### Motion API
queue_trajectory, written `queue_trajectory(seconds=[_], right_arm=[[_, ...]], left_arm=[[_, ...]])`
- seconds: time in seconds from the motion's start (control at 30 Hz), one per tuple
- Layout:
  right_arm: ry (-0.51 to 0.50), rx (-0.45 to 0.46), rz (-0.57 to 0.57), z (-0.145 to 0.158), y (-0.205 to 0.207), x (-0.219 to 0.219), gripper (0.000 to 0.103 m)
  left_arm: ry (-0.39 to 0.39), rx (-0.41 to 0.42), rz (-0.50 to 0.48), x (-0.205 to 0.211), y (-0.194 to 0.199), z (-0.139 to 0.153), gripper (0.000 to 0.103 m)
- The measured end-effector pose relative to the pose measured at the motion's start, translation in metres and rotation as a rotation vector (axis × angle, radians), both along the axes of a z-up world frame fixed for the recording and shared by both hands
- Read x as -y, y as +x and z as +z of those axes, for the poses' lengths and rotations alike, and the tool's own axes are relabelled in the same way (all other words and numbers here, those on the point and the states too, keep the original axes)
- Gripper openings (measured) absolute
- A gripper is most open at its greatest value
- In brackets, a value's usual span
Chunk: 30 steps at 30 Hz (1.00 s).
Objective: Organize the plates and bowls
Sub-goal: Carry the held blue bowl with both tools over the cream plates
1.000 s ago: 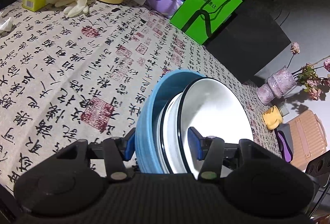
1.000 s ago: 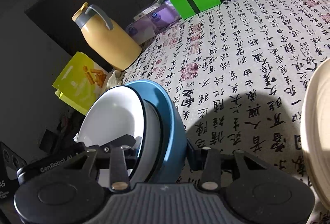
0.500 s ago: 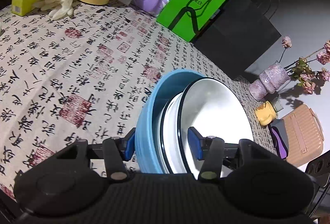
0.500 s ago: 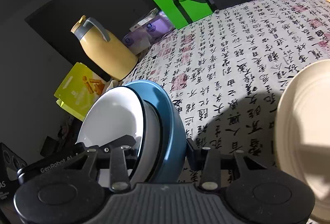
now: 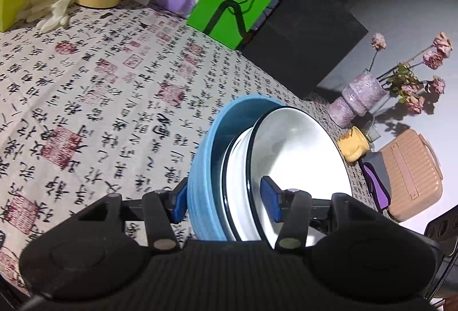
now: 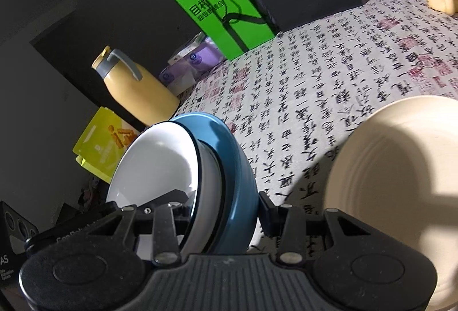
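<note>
Between both grippers hangs one nested stack of dishes, lifted off the cloth-covered table (image 5: 94,82); the left gripper (image 5: 226,200) clamps it from one rim, its blue pads pressing the outer wall of the blue bowl (image 5: 204,168) and the inner face of the white bowl (image 5: 297,156); the right gripper (image 6: 223,206) clamps the opposite rim the same way, blue bowl (image 6: 237,168) outside, white bowl (image 6: 154,168) inside. Both bowls are round, smooth and glossy; the white one has a thin dark rim, and a second white dish shows nested between them. Seen along the fingers, the stack stands edge-on, mouths opening sideways toward the white bowl's side. Just right of it in the right wrist view lies a cream plate (image 6: 400,168), matte, with faint concentric rings, flat on the calligraphy-printed tablecloth.
</note>
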State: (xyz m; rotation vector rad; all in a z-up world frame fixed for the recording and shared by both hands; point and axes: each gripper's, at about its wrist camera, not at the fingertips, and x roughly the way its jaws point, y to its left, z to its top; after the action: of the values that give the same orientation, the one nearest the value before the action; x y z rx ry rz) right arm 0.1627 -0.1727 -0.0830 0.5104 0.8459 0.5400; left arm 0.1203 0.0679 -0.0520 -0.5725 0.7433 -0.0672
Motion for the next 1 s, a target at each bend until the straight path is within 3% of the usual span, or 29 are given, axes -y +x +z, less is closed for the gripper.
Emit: queue_trajectory(seconds=[1.0], right_arm=[[0.045,-0.008,-0.176,-0.011,-0.01,0.114,0.04]], left_arm=[[0.038,-0.018,-0.159,0.113,0.029,0.002,0.052]])
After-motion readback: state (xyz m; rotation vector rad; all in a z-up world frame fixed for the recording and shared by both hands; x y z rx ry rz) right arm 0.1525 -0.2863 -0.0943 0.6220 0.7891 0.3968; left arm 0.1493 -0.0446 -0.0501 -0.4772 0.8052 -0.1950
